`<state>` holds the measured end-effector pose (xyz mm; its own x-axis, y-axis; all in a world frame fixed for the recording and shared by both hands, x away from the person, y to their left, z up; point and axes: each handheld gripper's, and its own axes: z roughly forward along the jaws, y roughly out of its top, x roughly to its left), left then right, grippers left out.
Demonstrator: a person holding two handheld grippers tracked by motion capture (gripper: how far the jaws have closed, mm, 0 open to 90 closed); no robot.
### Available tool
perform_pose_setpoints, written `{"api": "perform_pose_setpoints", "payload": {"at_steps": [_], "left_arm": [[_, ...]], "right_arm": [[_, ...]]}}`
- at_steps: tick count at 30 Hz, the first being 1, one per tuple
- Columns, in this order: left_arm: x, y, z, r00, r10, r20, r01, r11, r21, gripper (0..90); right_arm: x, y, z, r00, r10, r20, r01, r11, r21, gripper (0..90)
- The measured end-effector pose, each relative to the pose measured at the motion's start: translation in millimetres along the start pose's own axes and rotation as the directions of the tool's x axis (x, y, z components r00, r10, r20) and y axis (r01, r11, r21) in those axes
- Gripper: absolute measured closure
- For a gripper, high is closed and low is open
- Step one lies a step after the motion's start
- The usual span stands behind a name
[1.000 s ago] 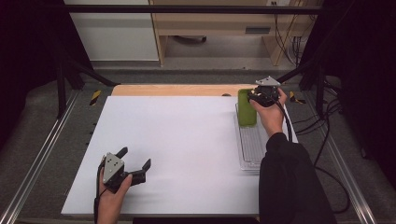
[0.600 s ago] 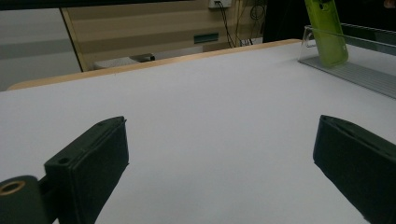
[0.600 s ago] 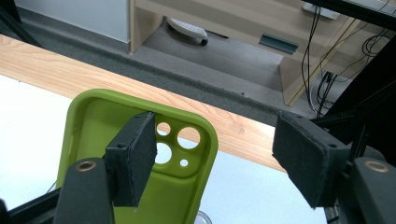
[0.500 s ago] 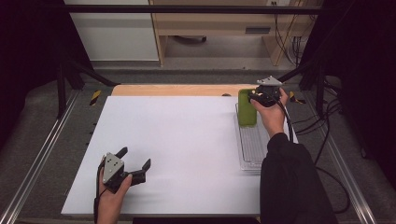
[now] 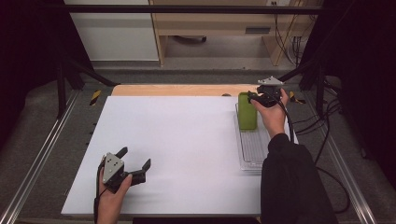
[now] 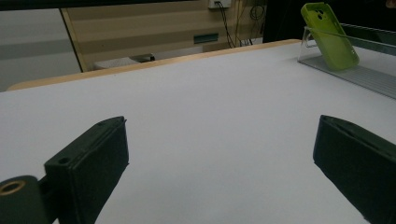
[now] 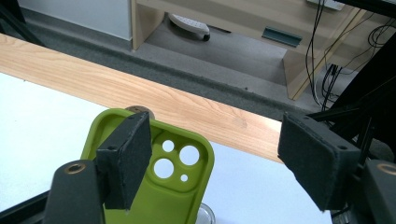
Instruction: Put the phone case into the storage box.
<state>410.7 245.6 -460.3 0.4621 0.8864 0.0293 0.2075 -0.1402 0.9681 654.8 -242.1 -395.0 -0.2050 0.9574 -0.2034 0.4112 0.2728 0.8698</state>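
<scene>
Your right tool (image 5: 254, 97) has just been opening its jaws beside the green phone case (image 5: 247, 111), which leans in the clear tray (image 5: 252, 154); your left tool (image 5: 136, 163) rests wide open on the desk (image 5: 187, 140)

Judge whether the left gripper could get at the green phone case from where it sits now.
Probably yes: only bare white table lies between the open left gripper and the green phone case leaning in the clear tray, though the right gripper hovers there.
</scene>
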Motion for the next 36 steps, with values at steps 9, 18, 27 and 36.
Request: {"api": "perform_pose_setpoints", "payload": {"at_steps": [9,18,27,36], "left_arm": [[-0.4,0.1,0.2,1.0000,0.000,0.003,0.000,1.0000,-0.001,3.0],[-0.5,0.3,0.0,1.0000,-0.002,0.004,0.002,1.0000,-0.004,2.9],[-0.6,0.5,-0.1,1.0000,-0.002,0.006,0.002,1.0000,-0.004,2.9],[-0.8,0.5,0.0,1.0000,0.000,0.008,0.000,1.0000,-0.002,2.8]], "right_arm": [[1.0,1.3,-1.7,0.9997,0.024,-0.009,-0.024,1.000,0.008,20.4],[1.4,1.3,-1.8,0.9964,0.077,-0.037,-0.075,0.996,0.038,14.9],[1.7,2.1,-2.3,0.9897,0.128,-0.064,-0.124,0.990,0.063,12.0],[2.0,2.5,-3.0,0.9797,0.172,-0.103,-0.163,0.983,0.087,7.9]]}}
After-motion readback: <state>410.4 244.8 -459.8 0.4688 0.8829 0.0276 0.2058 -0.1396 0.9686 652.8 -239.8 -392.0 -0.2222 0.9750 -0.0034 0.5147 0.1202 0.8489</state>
